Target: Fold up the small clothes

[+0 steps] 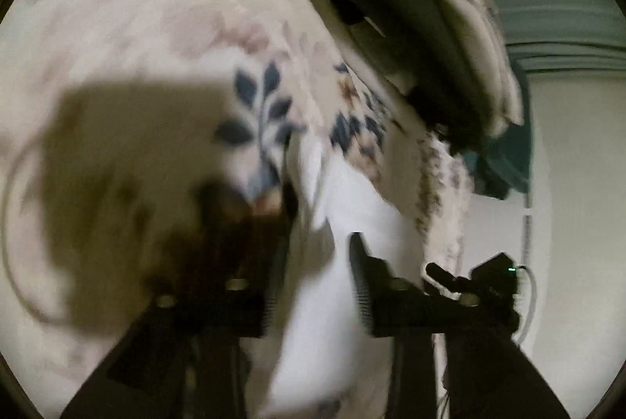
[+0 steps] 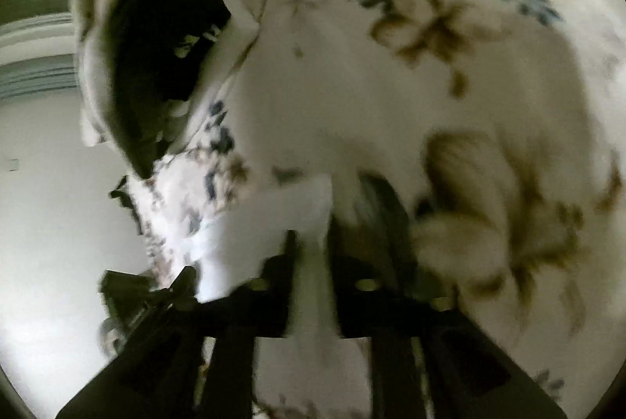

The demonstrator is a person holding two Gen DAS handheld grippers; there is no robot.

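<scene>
A white garment [image 1: 344,223] hangs between the fingers of my left gripper [image 1: 319,243], which is shut on it above a floral sheet [image 1: 156,27]. In the right wrist view the same white garment [image 2: 274,215] runs between the fingers of my right gripper [image 2: 311,247], which is shut on it. The other gripper [image 1: 489,282] shows at the right of the left wrist view, and at the lower left of the right wrist view [image 2: 156,294]. Both views are blurred by motion.
A pile of dark and cream clothes [image 1: 411,27] lies at the edge of the sheet, also in the right wrist view [image 2: 156,27]. The floral sheet [image 2: 430,67] fills most of that view. A pale wall [image 1: 579,184] is beyond.
</scene>
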